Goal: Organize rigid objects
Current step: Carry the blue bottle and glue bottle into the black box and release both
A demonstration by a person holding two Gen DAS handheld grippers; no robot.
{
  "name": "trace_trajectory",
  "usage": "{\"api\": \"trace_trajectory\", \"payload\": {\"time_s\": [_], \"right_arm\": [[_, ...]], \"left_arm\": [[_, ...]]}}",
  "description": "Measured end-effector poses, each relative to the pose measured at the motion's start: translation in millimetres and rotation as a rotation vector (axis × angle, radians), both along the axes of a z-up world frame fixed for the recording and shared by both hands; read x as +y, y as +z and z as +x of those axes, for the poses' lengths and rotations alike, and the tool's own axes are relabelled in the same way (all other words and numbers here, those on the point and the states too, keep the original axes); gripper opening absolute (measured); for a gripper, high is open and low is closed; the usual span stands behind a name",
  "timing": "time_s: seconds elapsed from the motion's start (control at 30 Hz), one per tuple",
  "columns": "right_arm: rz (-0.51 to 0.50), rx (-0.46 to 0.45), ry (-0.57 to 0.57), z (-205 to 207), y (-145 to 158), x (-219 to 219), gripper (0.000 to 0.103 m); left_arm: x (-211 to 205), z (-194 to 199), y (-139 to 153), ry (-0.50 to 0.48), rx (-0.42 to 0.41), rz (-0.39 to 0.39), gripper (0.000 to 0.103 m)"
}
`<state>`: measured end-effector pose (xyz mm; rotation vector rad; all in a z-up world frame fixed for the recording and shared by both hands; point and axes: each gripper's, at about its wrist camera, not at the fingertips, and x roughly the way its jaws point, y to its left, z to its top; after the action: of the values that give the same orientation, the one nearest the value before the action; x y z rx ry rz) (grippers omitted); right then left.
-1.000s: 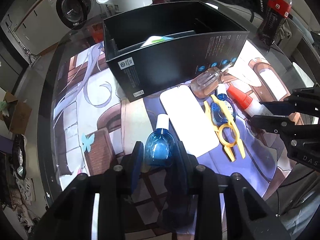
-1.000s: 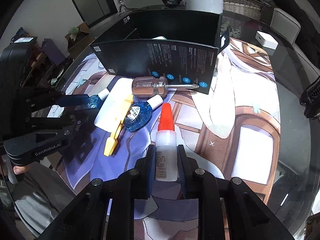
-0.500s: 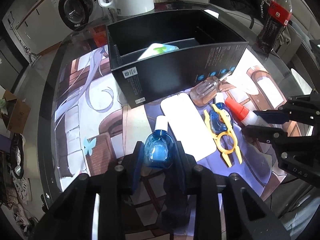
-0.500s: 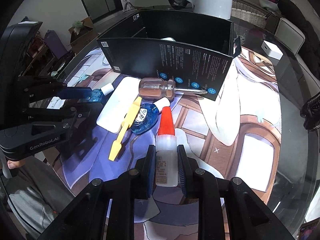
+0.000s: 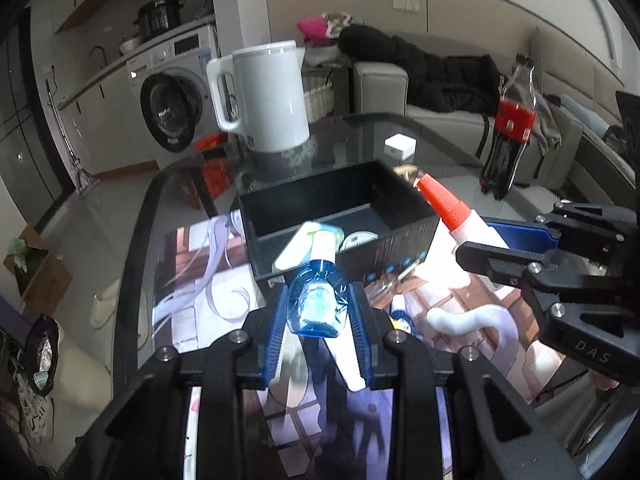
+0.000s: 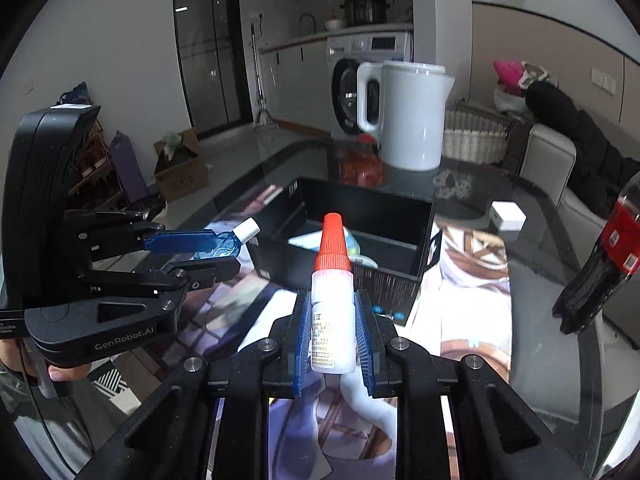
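A lived-in room with a laundry corner behind my glass desk (image 6: 520,280).

Past the desk I see a white washing machine (image 5: 172,96) with its round door, set under a counter that carries a dark pot (image 6: 366,8). A grey sofa (image 5: 440,120) stands to the right with dark clothing (image 5: 420,68) heaped on it and a wicker basket (image 6: 472,140) beside it. Pale walls, a light floor (image 5: 100,200), a dark glass door (image 6: 208,52) and a cardboard box (image 6: 182,168) on the floor complete the view.
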<state>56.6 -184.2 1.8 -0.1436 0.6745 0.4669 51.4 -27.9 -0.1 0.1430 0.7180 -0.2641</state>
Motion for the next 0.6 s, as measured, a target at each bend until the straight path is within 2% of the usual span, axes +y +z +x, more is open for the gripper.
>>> {"api": "trace_trajectory", "payload": {"time_s": [0.2, 0.3, 0.43, 0.6], "right_arm": [[0.081, -0.225, -0.022, -30.2, 30.6, -2.6, 0.021], [0.093, -0.323, -0.024, -47.2, 41.5, -3.0, 0.021], [0.103, -0.381, 0.002, -60.8, 47.9, 1.7, 0.021], [0.097, -0.392, 0.025, -68.0, 49.9, 6.6, 0.021]], "left_arm": [[1.6, -35.6, 37.9, 0.017, -0.283, -0.038, 0.029], [3.5, -49.2, 48.1, 0.034, -0.384, -0.043, 0.029], [10.6, -56.9, 51.8, 0.045, -0.439, -0.064, 0.029], [18.2, -53.2, 49.6, 0.054, -0.423, -0.074, 0.029]]}}
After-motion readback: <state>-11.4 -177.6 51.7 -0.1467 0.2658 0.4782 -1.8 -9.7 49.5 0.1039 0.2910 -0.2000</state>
